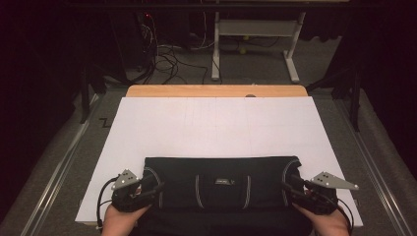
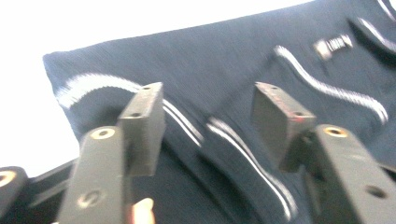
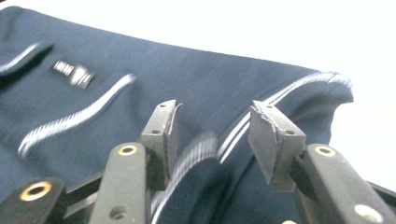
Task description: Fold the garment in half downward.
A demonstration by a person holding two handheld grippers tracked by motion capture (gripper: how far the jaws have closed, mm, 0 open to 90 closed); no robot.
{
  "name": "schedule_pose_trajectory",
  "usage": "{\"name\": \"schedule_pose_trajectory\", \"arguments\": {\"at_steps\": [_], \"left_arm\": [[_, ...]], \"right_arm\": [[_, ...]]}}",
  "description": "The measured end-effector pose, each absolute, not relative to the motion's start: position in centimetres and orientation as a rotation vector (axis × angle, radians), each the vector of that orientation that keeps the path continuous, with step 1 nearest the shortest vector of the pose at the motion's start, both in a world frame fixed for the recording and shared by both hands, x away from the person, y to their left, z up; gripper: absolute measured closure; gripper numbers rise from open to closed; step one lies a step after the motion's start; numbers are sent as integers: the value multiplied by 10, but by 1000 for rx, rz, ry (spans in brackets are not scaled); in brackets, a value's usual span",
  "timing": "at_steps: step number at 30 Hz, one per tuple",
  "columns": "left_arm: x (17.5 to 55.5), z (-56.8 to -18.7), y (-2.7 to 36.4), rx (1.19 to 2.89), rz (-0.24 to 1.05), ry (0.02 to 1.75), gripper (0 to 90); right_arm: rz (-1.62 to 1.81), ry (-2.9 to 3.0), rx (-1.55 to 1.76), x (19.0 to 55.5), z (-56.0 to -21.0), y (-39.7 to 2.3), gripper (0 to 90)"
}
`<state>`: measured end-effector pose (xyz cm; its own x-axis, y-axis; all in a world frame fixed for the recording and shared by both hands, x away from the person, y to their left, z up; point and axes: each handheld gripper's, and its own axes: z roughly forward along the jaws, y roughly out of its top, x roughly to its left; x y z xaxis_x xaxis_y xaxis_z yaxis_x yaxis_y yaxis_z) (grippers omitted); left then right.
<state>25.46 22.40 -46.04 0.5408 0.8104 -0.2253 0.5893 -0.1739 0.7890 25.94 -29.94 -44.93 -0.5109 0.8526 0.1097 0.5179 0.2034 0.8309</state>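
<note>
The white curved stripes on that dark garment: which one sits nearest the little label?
The stripe just left of the label, near the garment's middle; the outer stripes curve by the ends.

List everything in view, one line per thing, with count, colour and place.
folded garment: one, dark navy with white curved stripes and a small label, near edge of the white sheet, between the two grippers
white sheet: one, white, covering most of the table
table: one, light wood, its far edge showing beyond the sheet
desk frame: one, white, on the floor behind the table
cables: several, dark and light, on the floor at the back left
left gripper: one, black, jaws open over the garment's left end
right gripper: one, black, jaws open over the garment's right end
hands: two, at the near edge, one holding each gripper
</note>
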Motion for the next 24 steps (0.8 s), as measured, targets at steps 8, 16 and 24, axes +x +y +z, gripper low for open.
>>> {"name": "schedule_pose_trajectory", "arguments": {"at_steps": [8,16,24], "left_arm": [[283,-466,238,1874,380,1260,312],[301,-469,238,1677,328,1257,121],[311,-475,230,1854,368,1384,73]], "right_arm": [[1179,2009,1364,293,-450,-314,427],[1140,1992,1385,307,-455,-313,374],[1059,1988,1422,316,-460,-311,217]]}}
